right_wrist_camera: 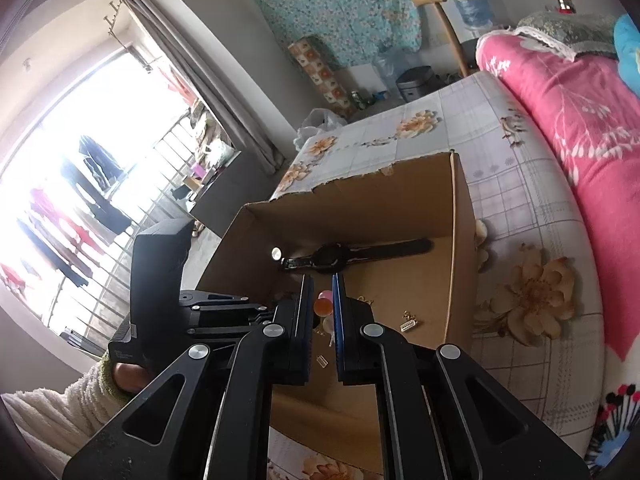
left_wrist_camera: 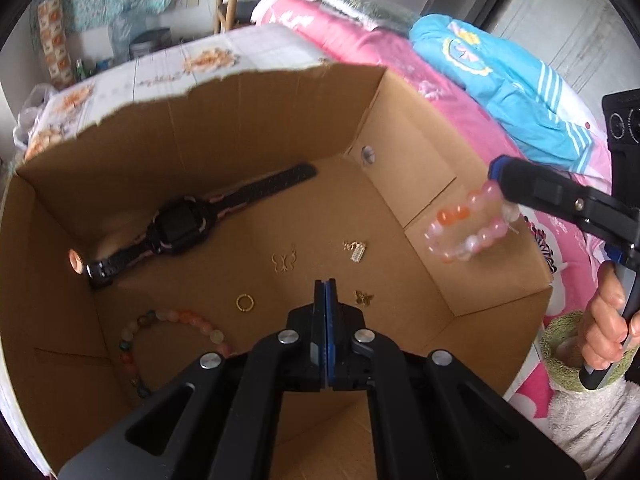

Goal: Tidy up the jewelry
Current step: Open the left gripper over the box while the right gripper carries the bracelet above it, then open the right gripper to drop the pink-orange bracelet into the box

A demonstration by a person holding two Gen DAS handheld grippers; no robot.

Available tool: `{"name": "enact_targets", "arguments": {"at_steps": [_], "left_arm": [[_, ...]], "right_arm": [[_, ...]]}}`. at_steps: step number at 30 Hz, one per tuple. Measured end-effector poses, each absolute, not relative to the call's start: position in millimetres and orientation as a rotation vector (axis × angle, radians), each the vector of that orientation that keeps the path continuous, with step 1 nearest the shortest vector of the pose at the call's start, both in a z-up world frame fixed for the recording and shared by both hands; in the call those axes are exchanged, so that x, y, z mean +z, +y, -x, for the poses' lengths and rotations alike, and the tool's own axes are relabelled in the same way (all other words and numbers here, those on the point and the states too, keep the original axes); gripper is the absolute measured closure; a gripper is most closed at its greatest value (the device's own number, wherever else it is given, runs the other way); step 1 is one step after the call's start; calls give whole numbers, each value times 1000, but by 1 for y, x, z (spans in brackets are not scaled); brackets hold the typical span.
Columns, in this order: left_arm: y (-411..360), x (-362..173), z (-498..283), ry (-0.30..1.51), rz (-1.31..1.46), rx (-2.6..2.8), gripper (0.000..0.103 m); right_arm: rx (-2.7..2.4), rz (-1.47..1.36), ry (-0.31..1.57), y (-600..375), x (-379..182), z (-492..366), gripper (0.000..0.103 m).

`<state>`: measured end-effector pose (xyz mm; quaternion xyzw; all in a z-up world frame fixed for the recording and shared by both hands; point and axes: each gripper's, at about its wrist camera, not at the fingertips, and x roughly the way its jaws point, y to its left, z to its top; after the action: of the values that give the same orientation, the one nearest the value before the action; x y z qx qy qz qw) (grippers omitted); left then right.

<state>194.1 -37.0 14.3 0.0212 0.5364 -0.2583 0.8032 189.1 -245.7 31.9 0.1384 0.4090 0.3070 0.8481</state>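
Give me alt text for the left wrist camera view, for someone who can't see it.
The right gripper holds a pink bead bracelet above the right wall of an open cardboard box. The left gripper, shut and empty, points into the box, where a black watch, another bracelet, a gold ring and small charms lie.

The cardboard box [left_wrist_camera: 420,152] is viewed closely from above by both wrist cameras; its watch [left_wrist_camera: 180,228] is shared.

One cardboard box [left_wrist_camera: 408,152], within it one black watch [left_wrist_camera: 176,228], one beaded bracelet [left_wrist_camera: 176,320], one gold ring [left_wrist_camera: 244,303], three small gold charms [left_wrist_camera: 355,251], a second beaded bracelet [left_wrist_camera: 468,224] held above the box rim, two grippers counted.
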Motion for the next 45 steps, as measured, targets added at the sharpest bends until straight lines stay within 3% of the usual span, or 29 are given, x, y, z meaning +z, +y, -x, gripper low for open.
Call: {"name": "enact_targets", "arguments": {"at_steps": [20,23,25,27,35,40,45], "left_arm": [[-12,21,-191,1109,88,-623,102],[-11,23,-191,1102,97,-628,86],[-10,25,-190,1084,94,-634,68],[-9,29,-188,1061,85,-632,60],[19,55,-168,942,134,-592,53],[36,73,-140,847,104,-540,35],[49,80,-114,786,68,-491,25]], "right_arm": [[562,-201,923,-221,37,-199,96],[552,-190,928,-216,37,-199,96],[547,-186,933,-213,37,-200,96],[541,-183,938,-211,38,-201,96],[508,-163,940,-209,42,-202,96],[489,-130,978,-206,35,-204,96],[475,-97,1014,-198,28,-209,96]]}}
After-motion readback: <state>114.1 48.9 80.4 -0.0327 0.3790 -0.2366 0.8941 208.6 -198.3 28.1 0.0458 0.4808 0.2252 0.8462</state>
